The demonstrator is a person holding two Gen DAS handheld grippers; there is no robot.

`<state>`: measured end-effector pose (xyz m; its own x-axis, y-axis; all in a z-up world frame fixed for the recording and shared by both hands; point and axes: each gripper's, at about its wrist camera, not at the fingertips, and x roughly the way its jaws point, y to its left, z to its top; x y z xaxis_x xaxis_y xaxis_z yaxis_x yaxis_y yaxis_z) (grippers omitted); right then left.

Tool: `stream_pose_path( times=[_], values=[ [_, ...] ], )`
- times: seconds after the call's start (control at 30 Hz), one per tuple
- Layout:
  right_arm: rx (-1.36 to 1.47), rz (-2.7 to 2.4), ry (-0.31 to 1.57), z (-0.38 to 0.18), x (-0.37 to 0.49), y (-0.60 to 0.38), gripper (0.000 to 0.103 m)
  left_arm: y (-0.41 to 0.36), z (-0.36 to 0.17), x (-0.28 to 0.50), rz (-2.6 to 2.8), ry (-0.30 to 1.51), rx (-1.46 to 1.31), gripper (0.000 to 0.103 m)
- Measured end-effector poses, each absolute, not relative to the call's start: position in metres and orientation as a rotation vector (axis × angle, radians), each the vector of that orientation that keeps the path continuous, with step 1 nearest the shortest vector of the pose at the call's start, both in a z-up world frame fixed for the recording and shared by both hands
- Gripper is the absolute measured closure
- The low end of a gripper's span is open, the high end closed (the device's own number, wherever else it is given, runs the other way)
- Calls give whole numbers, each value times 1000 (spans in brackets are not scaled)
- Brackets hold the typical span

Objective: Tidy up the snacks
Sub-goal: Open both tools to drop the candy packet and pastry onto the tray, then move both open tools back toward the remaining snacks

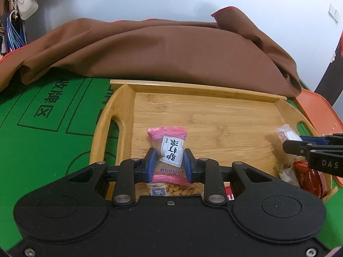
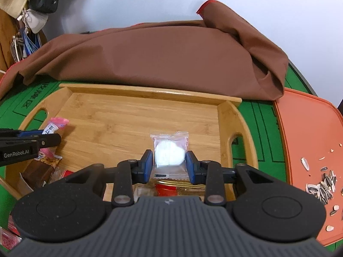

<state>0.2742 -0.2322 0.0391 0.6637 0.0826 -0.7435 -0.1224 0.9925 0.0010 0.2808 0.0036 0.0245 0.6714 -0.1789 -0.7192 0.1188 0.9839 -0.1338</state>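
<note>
Over the bamboo handled tray [image 1: 205, 90] — left gripper [image 1: 168, 163] is pinching a pink-wrapped snack packet [image 1: 169, 150], right gripper [image 2: 169, 163] is squeezing a clear-wrapped white candy [image 2: 169, 152].

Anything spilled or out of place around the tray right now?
Yes: sunflower seeds and shells lie scattered loose on the orange mat right of the wooden tray. A crumpled brown cloth is heaped behind the tray. The snacks held over it look intact.

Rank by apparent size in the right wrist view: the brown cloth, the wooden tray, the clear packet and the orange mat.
1. brown cloth
2. wooden tray
3. orange mat, partly cut off, so unsure against the tray
4. clear packet, smallest, though nearest the camera
</note>
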Motion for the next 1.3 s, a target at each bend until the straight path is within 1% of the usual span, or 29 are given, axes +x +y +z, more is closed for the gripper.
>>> stream_pose_path(
  times=[0.4,0.47,0.5,0.53,0.57,0.63,0.67,0.7,0.73,0.77,0.83,0.9,1.03,1.3],
  values=[
    [-62,143,869,26,276,-220,65,4,25,281,-161,819,-77,76],
    [-58,147,867,26,275,-220,62,3,25,280,-159,822,-80,75],
    [-52,150,865,26,275,-220,57,3,26,279,-160,820,-79,75],
    [-46,156,864,27,274,-221,55,3,27,278,-160,817,-78,72],
    [-44,160,861,29,273,-221,48,3,28,277,-162,816,-78,70],
    [-43,165,851,33,270,-222,45,3,31,273,-169,810,-85,62],
    [-43,167,847,35,268,-222,43,3,33,271,-173,807,-87,61],
    [-43,170,842,37,266,-222,39,3,35,268,-175,804,-87,57],
    [-42,173,834,40,263,-223,35,3,37,265,-177,798,-86,51],
    [-41,176,828,42,260,-223,33,4,40,260,-177,791,-84,47],
    [-34,179,815,47,254,-224,28,5,45,251,-175,775,-81,30],
    [-28,187,805,51,246,-224,23,7,50,240,-179,755,-81,21],
    [-20,203,788,59,228,-224,19,11,57,220,-176,742,-76,18],
    [-6,228,759,67,188,-223,15,13,62,176,-188,696,-42,12]
  ],
)
